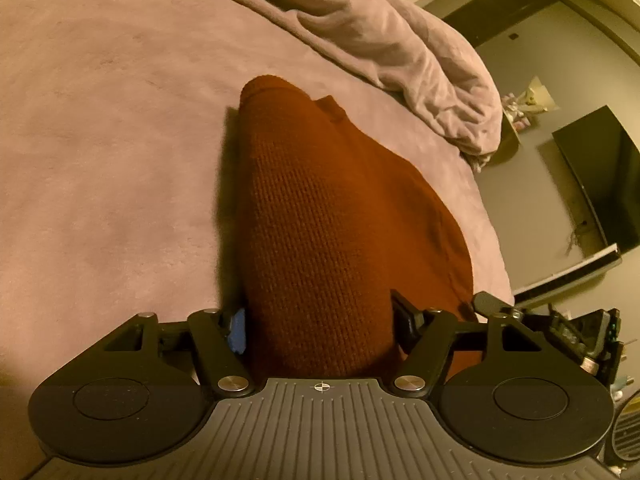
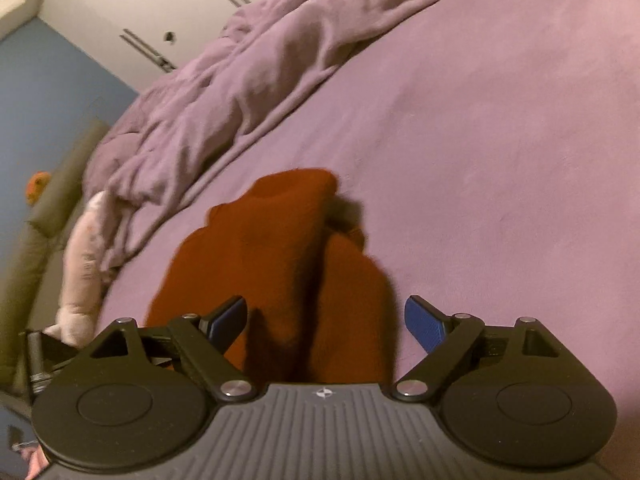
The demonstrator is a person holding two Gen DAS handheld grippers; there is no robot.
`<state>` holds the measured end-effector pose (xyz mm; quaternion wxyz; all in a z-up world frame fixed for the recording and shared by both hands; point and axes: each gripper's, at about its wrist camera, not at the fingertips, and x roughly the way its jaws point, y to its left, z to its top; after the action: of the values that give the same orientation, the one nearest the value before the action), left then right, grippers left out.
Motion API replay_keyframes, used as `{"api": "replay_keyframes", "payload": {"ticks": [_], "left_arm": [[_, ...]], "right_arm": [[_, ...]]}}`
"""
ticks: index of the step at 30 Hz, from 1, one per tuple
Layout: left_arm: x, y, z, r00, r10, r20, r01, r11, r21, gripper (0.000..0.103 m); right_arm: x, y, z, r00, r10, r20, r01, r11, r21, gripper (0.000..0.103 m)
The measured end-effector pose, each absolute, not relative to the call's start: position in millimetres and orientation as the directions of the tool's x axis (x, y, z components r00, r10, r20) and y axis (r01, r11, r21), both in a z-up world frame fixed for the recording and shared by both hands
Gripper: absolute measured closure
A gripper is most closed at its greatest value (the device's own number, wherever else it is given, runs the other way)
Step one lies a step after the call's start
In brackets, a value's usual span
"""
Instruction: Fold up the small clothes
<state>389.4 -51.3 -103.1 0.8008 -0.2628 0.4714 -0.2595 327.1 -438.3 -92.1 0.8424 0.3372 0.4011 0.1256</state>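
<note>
A mauve plush bedspread (image 1: 100, 140) fills both views, a rumpled lilac duvet (image 2: 224, 92) along its upper edge. Grey wall (image 1: 532, 92) and dark flat television (image 1: 600, 176) at right.

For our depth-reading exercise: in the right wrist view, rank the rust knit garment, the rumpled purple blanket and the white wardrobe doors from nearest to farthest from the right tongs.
1. Rust knit garment: between the right tongs.
2. Rumpled purple blanket: beyond, upper left.
3. White wardrobe doors: farthest, top left.
</note>
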Motion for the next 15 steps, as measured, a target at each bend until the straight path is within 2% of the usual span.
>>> {"api": "replay_keyframes", "payload": {"ticks": [2, 3, 4, 5, 7, 9, 15], "left_arm": [[388, -53, -102, 0.427, -0.658, -0.621, 0.175, 0.733, -0.657, 0.033], [388, -53, -102, 0.431, -0.653, -0.623, 0.177, 0.738, -0.651, 0.034], [387, -54, -101, 0.436, -0.649, -0.623, 0.174, 0.740, -0.649, 0.037], [387, -54, -101, 0.441, -0.647, -0.622, 0.175, 0.742, -0.648, 0.042], [384, -54, -97, 0.457, -0.638, -0.620, 0.186, 0.750, -0.635, 0.047], [380, -54, -90, 0.473, -0.630, -0.616, 0.196, 0.757, -0.623, 0.050], [356, -26, -55, 0.546, -0.607, -0.578, 0.243, 0.775, -0.584, 0.051]], "right_arm": [[330, -434, -99, 0.629, 0.565, -0.534, 0.025, 0.671, 0.741, 0.025], [333, -429, -102, 0.616, 0.583, -0.530, 0.021, 0.660, 0.751, 0.026], [336, -423, -105, 0.611, 0.573, -0.546, 0.021, 0.678, 0.735, 0.034], [338, -416, -107, 0.612, 0.556, -0.563, 0.013, 0.704, 0.710, 0.048], [340, -406, -110, 0.623, 0.544, -0.563, 0.013, 0.712, 0.702, 0.061], [339, -399, -109, 0.627, 0.558, -0.544, 0.017, 0.688, 0.726, 0.065], [339, -353, -81, 0.618, 0.600, -0.507, -0.079, 0.690, 0.720, 0.066]]}}
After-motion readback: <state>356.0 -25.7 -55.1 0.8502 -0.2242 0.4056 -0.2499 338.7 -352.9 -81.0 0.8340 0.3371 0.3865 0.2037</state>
